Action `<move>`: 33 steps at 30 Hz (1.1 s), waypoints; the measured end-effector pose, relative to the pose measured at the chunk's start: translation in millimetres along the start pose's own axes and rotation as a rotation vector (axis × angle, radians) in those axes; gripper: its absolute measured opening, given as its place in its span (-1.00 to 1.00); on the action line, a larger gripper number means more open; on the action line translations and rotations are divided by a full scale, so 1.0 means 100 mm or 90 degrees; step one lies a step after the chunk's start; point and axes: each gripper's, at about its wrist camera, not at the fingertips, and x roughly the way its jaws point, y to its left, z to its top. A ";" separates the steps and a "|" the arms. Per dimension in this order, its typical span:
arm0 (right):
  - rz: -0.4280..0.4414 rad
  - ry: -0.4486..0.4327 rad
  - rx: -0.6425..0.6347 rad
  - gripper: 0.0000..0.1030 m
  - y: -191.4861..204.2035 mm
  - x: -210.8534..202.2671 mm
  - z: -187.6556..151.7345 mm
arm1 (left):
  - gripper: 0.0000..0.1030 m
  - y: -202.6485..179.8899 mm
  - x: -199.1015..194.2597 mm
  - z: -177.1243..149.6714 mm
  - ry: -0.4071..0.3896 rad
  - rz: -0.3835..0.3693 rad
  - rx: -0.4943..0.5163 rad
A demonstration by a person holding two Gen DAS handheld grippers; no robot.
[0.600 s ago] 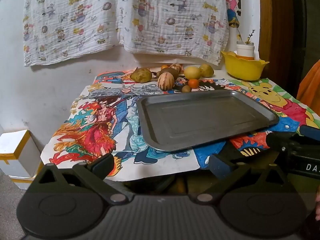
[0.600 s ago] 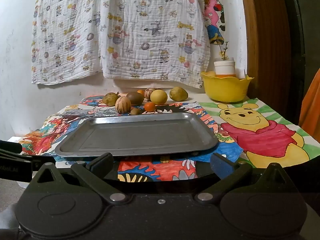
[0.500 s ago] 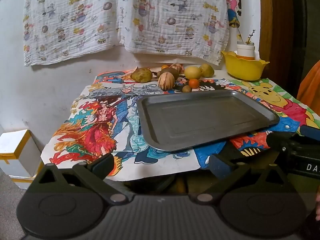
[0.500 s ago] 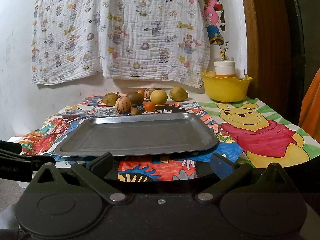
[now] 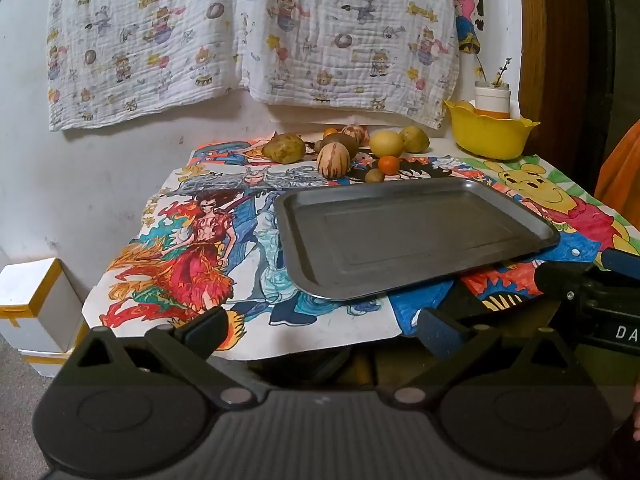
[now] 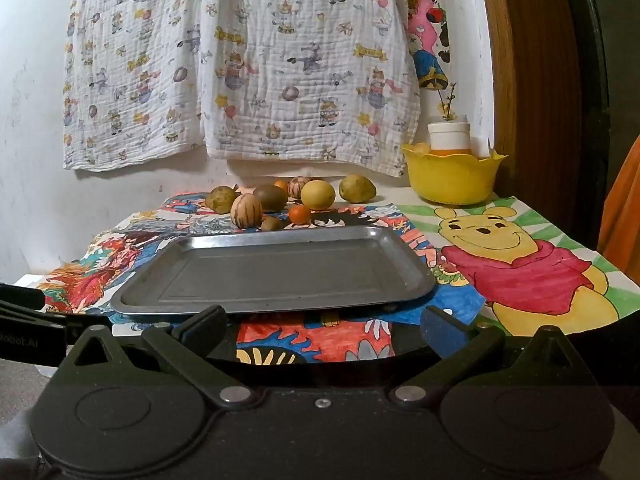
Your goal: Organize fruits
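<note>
Steel tray (image 6: 276, 270) lies bare, fruits (image 6: 291, 200) beyond its far rim (both grippers' jaws spread, gripping nothing).

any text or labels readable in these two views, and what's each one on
"DA", cut off by the frame edge: white letters on the right gripper body, seen from the left wrist view.
"Robot.AI", start cut off: on the left gripper body, seen from the right wrist view.
Yellow characters on the drawing at the left: too stylised to read.
Cloth banners: too small.
</note>
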 end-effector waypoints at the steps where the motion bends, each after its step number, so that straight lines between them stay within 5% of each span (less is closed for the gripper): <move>1: 0.000 0.000 0.000 0.99 0.00 0.00 0.00 | 0.99 0.00 0.00 0.00 0.000 0.000 0.000; 33: 0.000 0.005 0.002 0.99 0.02 0.01 -0.02 | 0.99 0.00 0.00 0.00 0.004 0.000 -0.001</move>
